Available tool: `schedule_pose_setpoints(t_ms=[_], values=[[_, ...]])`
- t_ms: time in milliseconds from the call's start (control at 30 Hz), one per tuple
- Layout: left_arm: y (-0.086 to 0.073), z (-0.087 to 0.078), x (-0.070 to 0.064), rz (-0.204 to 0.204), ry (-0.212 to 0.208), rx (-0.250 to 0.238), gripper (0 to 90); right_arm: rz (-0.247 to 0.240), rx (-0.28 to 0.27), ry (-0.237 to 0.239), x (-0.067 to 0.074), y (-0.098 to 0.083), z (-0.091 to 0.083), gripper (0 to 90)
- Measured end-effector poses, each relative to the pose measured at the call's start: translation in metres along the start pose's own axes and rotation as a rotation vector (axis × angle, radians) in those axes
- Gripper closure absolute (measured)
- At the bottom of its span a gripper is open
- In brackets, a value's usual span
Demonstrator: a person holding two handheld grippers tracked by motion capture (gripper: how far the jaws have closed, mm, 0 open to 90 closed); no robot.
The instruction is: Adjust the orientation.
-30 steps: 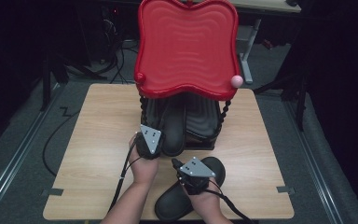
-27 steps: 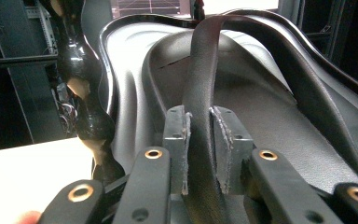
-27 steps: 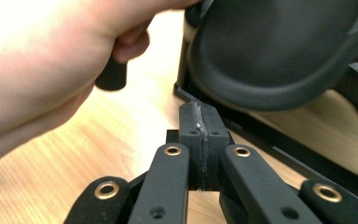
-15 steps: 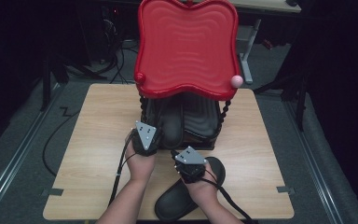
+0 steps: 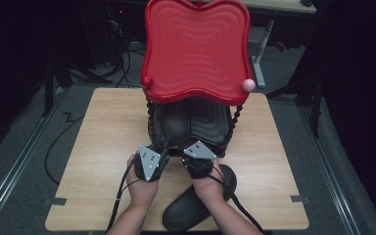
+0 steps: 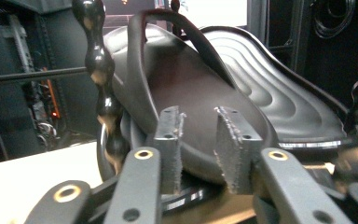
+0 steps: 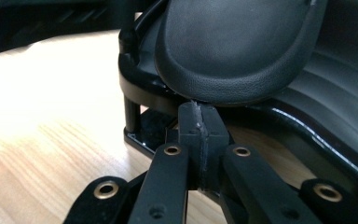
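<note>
Both hands have come forward since a second ago, off the slipper on the table (image 5: 196, 208) and up to the front lip of the rack's lower shelf (image 5: 210, 128), where the other slipper (image 5: 176, 122) sits toe-in under the red top shelf (image 5: 196, 49). A fair reading is that the first slipper is being seated on the rack while its mate waits its turn.

At about 7 o'clock from the shelved slipper, the left gripper (image 5: 157, 152) comes first. Its jaws have just been closing from a wider spread, yet a clear gap is left between the pads (image 6: 170, 140). In the left gripper view they stand just in front of the slipper's heel (image 6: 191, 93) and do not pinch it; nothing lies between them, so this gripper is released.

At about 5 o'clock from the same slipper is the right gripper (image 5: 196, 159). Its jaws are clenched pad to pad with nothing between them. In the right gripper view the closed tip (image 7: 198, 122) meets the underside of the slipper's rounded heel edge (image 7: 233, 51), which overhangs the shelf's glossy black rim (image 7: 307, 140), as if to nudge it.

The second slipper lies flat on the table (image 5: 103, 147) at 6 o'clock, partly under the right wrist.
</note>
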State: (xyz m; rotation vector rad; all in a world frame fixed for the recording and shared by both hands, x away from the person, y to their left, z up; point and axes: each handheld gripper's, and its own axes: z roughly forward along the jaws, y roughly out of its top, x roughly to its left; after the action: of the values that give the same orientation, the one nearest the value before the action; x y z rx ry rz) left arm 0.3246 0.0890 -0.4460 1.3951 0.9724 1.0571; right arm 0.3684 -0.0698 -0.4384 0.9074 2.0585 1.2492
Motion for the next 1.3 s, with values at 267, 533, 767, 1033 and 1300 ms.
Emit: schedule_pose_setpoints(t_ms=[267,533,767,1033,1300], values=[[-0.013,-0.003,-0.011,-0.011,-0.021,0.007,89.4,0.0,-0.011,0.013,0.001,-0.001,-0.003,88.7],[-0.026,0.001,-0.029,0.008,-0.077,-0.005,86.7,-0.018,-0.033,0.002,-0.002,-0.004,-0.018,89.1],[-0.031,0.013,-0.027,0.002,-0.057,-0.018,85.4,-0.012,-0.042,0.003,-0.007,0.0,-0.012,86.1],[-0.032,0.023,-0.022,-0.004,-0.051,-0.031,88.4,0.019,-0.143,-0.065,-0.024,0.026,-0.014,72.9],[-0.03,0.032,-0.011,-0.01,-0.02,0.01,88.5,0.081,-0.139,-0.17,-0.05,0.073,0.047,65.8]])
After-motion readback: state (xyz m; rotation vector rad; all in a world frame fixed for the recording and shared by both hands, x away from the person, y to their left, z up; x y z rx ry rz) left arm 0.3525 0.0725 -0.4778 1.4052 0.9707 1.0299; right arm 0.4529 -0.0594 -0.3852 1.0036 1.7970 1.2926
